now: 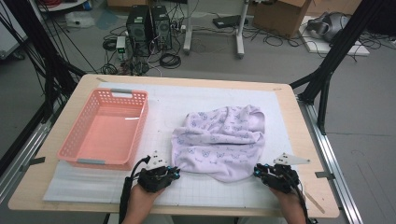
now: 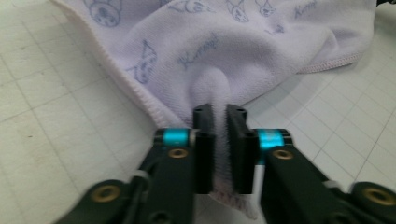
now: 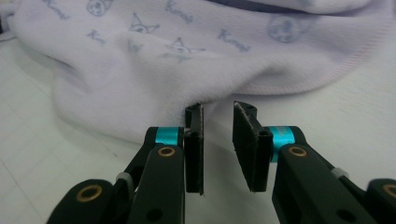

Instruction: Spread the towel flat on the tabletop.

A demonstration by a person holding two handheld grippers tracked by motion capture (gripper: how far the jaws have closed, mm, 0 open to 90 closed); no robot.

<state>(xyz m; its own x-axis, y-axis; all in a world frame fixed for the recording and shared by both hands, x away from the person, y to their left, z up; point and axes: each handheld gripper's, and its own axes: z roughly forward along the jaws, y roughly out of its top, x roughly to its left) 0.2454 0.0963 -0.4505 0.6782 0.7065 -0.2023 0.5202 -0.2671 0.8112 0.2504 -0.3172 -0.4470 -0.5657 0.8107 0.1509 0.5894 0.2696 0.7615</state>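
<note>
High view: crumpled towel lies lengthwise across the mat, left gripper pinching its corner, right gripper narrowly parted.

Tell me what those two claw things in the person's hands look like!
Each claw is black, with two flat black jaws on hinged arms, shiny turquoise bands and brass-coloured rivets. The left claw and the right claw both carry a grey three-cornered plate on top. A black cable trails back from each. The forearms are bare, with no sleeves showing.
</note>
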